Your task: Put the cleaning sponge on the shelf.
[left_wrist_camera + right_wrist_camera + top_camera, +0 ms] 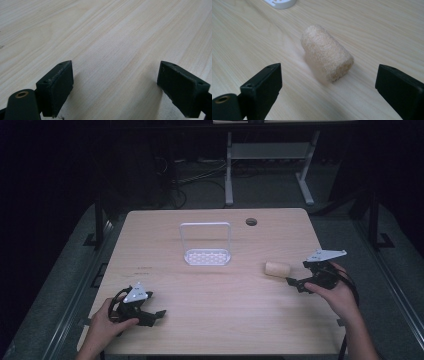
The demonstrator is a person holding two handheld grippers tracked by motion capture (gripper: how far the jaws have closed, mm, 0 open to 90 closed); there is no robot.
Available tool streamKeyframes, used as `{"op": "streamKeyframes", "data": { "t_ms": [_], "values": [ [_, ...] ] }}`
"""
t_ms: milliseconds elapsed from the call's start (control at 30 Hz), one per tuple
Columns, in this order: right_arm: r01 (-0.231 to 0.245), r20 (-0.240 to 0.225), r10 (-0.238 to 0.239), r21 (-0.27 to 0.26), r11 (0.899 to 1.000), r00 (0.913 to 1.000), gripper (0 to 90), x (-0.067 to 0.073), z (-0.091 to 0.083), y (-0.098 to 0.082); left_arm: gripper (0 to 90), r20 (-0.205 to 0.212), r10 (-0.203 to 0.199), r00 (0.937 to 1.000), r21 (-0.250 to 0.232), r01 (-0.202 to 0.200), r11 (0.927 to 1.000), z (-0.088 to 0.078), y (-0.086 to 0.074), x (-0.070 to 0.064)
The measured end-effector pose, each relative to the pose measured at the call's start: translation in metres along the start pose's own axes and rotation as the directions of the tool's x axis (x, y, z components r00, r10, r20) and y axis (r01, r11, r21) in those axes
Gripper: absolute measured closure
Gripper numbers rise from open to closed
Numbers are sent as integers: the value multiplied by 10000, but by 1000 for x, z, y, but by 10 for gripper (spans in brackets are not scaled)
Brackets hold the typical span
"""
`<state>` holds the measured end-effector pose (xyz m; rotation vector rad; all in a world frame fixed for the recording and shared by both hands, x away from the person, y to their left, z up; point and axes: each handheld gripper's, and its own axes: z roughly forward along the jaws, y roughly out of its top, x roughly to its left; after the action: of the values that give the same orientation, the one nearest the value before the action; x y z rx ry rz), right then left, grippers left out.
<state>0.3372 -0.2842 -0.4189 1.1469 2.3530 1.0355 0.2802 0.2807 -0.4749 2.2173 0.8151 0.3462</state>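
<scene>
On the right side of the worktop (215, 290), the right gripper (295, 282) lies low in a hand, jaws spread wide, pointing at the sponge roll (277, 268). Near the front left corner, the left gripper (155, 316) rests low too, jaws spread over bare wood. Lots of open room lies between them. The tan, rough roll lies on its side, just ahead of the right gripper, right of the white rack (207, 256).

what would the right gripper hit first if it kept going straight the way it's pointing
Most likely the tan loofah roll lying on its side on the table. It sits just ahead of the right gripper, between the lines of its open jaws, with nothing in between. Exact depth is hard to judge.
</scene>
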Motion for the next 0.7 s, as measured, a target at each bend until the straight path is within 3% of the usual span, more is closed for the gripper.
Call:
{"op": "streamKeyframes", "data": {
  "t_ms": [700],
  "values": [
    [679,-471,-669,201,9975,9966,68,-10,15,34,131,0,2,10000,2,-2,10000,0,0,0]
  ]
}}
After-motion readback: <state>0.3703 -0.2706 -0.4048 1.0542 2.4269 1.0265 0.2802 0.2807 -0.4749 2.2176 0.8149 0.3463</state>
